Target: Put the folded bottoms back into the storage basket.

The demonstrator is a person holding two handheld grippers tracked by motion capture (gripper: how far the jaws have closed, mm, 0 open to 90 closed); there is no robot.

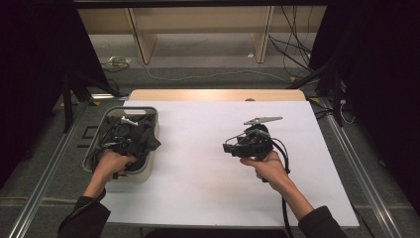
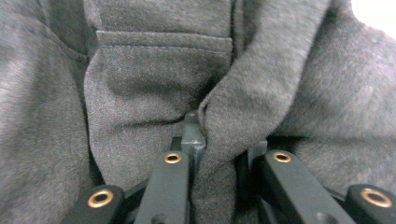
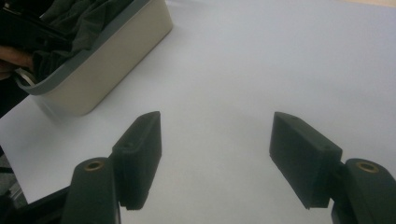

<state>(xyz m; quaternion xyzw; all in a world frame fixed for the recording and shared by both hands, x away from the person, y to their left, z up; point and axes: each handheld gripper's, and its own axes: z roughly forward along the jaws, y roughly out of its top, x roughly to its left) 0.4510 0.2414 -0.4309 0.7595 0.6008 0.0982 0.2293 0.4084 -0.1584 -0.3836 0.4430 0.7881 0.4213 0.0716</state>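
handheld gripper rig, as i see it from my station

both grippers point(image 1: 250, 141) are black, each jaw arm fitted with a brass-ringed screw hole; the right one carries a grey three-cornered plate point(image 1: 263, 120) and trails a black cable point(image 1: 285, 208). i note dark sleeves point(image 1: 84, 218) at both wrists.

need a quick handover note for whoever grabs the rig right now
Left gripper: down in the bin, jaws pinched on a fold of the dark grey garment.
Right gripper: open, empty, above the white table.
Done: garment gripped, not yet out of the bin at the table's left edge.
Left: probably lift it out onto the table; right gripper is free to help.
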